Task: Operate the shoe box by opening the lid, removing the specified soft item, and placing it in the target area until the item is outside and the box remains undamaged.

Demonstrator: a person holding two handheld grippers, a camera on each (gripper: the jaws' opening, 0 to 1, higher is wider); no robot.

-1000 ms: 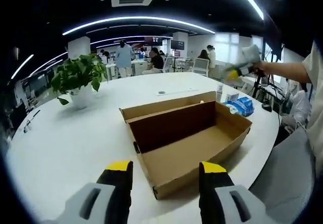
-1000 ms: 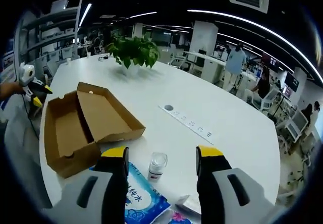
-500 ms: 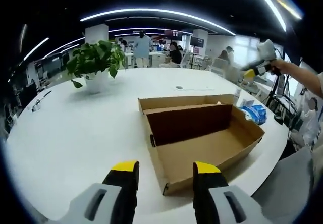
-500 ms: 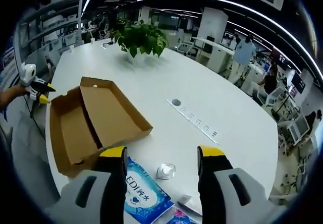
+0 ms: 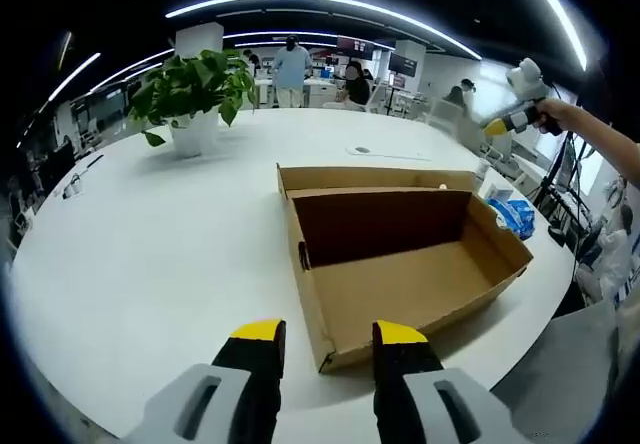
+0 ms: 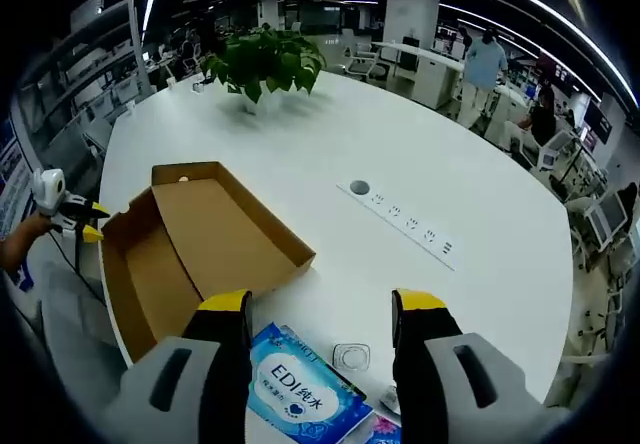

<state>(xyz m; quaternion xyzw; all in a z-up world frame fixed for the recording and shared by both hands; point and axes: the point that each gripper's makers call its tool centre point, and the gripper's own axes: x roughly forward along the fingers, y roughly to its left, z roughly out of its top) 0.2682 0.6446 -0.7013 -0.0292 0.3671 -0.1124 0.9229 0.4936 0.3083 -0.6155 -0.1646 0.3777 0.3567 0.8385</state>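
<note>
"EDI" reads on the blue wipes pack, just under my right gripper, jaws apart, empty. Left gripper likewise open, at the shoe box, lid back, inside bare. Potted plant and power strip sit beyond on the white table.

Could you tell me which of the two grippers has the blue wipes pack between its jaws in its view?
The right gripper: the blue wipes pack lies between its open jaws; the left gripper faces the cardboard box.
</note>
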